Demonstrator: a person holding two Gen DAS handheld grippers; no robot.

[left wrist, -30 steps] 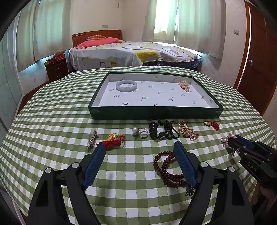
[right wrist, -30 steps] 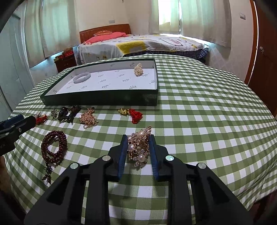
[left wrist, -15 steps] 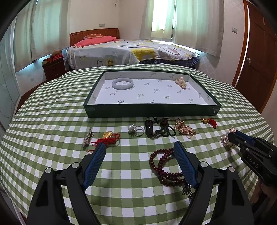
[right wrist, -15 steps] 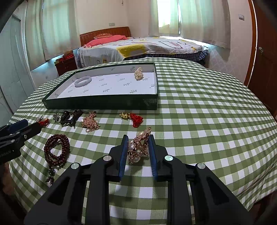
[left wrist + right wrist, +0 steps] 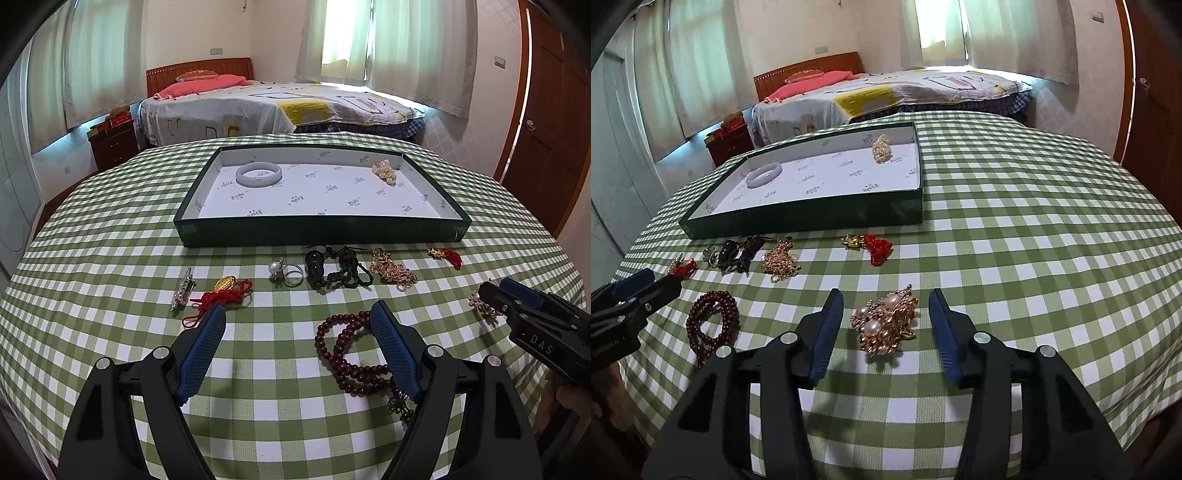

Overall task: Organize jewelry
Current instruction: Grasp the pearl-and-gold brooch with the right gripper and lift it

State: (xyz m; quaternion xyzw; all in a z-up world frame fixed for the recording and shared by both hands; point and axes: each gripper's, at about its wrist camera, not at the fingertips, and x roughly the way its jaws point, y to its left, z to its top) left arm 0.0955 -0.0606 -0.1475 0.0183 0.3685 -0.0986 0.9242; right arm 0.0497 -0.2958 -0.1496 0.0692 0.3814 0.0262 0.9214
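Observation:
A gold brooch with pearls lies flat on the green checked tablecloth. My right gripper straddles it with jaws opening, and neither pad touches it. A dark green tray with a white lining stands beyond, holding a white bangle and a pearl cluster. My left gripper hovers open over the cloth with nothing between its fingers. Its right finger overlaps a dark red bead bracelet in the left wrist view.
In front of the tray lies a row: a silver bar brooch, a gold pendant on red cord, a pearl ring, a dark bead on cord, a gold chain, a red-tasselled charm. A bed stands behind.
My right gripper's jaws have spread apart and let go of the pearl brooch, which now rests on the cloth. The left gripper has stayed open and still.

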